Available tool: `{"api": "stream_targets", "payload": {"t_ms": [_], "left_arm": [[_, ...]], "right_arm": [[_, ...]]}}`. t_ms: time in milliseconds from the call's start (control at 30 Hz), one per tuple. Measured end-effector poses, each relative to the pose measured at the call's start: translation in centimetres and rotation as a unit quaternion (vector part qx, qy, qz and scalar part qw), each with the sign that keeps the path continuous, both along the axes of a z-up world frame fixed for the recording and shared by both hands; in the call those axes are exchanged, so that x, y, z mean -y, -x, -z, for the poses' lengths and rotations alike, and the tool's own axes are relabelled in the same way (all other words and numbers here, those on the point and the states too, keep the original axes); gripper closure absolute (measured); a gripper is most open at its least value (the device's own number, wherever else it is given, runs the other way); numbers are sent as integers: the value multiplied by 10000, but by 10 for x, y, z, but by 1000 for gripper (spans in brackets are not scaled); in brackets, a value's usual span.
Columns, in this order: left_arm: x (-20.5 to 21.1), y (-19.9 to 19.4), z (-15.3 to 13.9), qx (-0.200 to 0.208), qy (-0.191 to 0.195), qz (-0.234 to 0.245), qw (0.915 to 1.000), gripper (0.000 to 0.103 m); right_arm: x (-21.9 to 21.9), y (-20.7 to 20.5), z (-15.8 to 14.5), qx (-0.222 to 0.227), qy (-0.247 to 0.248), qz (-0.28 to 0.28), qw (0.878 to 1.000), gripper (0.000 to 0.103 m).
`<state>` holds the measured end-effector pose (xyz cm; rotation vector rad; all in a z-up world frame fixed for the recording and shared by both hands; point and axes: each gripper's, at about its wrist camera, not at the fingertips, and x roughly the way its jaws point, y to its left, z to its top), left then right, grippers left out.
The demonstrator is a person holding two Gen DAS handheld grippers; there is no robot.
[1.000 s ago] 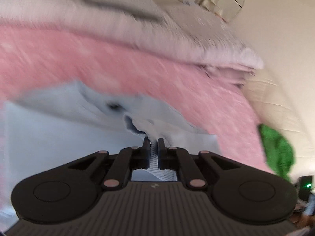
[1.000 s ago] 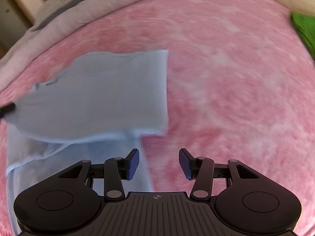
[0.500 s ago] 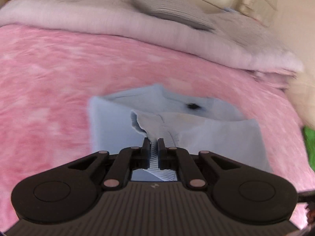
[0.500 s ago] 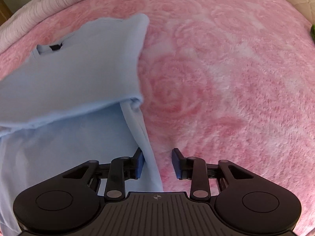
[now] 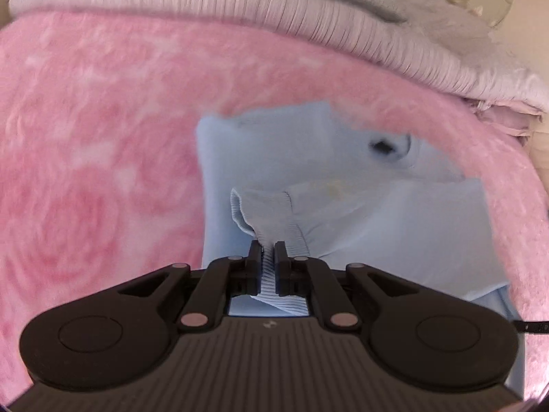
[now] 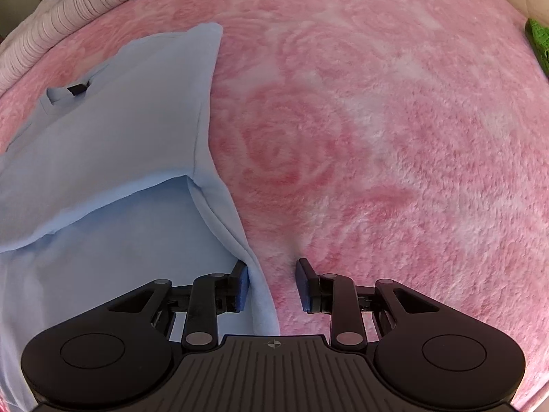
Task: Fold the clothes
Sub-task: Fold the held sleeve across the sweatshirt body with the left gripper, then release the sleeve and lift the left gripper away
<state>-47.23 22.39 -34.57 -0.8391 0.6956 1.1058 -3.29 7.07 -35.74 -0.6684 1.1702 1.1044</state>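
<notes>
A light blue sweatshirt [image 6: 113, 158] lies partly folded on the pink rose-patterned blanket [image 6: 377, 137]. In the left wrist view my left gripper [image 5: 267, 252] is shut on the sweatshirt's ribbed cuff [image 5: 271, 223] and holds the sleeve above the garment's body [image 5: 394, 219]. The collar with its dark label [image 5: 382, 146] lies beyond. In the right wrist view my right gripper [image 6: 271, 274] is open and low, its jaws on either side of the sweatshirt's right side edge [image 6: 255, 274]. The right fingertip [image 6: 302, 267] presses the blanket.
A folded lilac-grey ribbed duvet [image 5: 308, 31] and pillows lie along the far edge of the bed. A green cloth [image 6: 538, 39] sits at the far right edge. Pink blanket stretches to the right of the sweatshirt.
My left gripper has carried the sleeve across over the sweatshirt's body. My right gripper has dropped down to the side edge, its jaws narrowing a little.
</notes>
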Motion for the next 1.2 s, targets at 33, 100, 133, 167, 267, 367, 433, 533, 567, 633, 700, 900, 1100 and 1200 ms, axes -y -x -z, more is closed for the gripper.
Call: {"api": "stream_targets", "payload": {"t_ms": [33, 100, 133, 167, 267, 367, 433, 533, 567, 633, 700, 900, 1100, 1200], "left_arm": [[3, -1, 4, -101, 56, 68, 9999, 99], [7, -3, 7, -124, 38, 116, 9998, 99], [7, -1, 6, -50, 26, 38, 10000, 99], [8, 1, 5, 23, 16, -40, 10000, 99], [10, 7, 4, 68, 8, -128, 9999, 99], [9, 7, 4, 168, 80, -105, 9998, 99], [2, 10, 8, 288, 206, -203, 9992, 98], [-9, 22, 12, 750, 445, -575, 9945, 94], [-14, 26, 15, 940, 522, -702, 9917, 91], [-24, 30, 23, 1176, 722, -893, 9864, 91], [-31, 30, 28, 1270, 755, -886, 9850, 101], [-12, 20, 11, 687, -87, -389, 9968, 101], [5, 27, 25, 464, -151, -504, 9975, 101], [3, 27, 29, 499, -124, -550, 9972, 101]], "right_arm": [[0, 1, 0, 23, 15, -10, 10000, 75], [-2, 2, 0, 67, 45, -54, 10000, 75], [-3, 3, -1, 75, 57, -76, 9999, 75], [-3, 3, -1, 82, 62, -87, 9999, 75], [-4, 4, 0, 115, 81, -118, 9998, 75], [-5, 6, 1, 164, 102, -143, 9997, 75], [-5, 7, 1, 195, 109, -164, 9996, 75], [-6, 7, 2, 209, 132, -188, 9995, 75], [-7, 7, 2, 207, 141, -190, 9995, 75], [-8, 7, 2, 204, 158, -192, 9995, 75], [-8, 8, 2, 232, 170, -198, 9994, 75], [-10, 12, 3, 342, 207, -215, 9990, 75], [-13, 18, 3, 471, 251, -179, 9984, 75], [-13, 20, 3, 529, 257, -176, 9981, 75]]}}
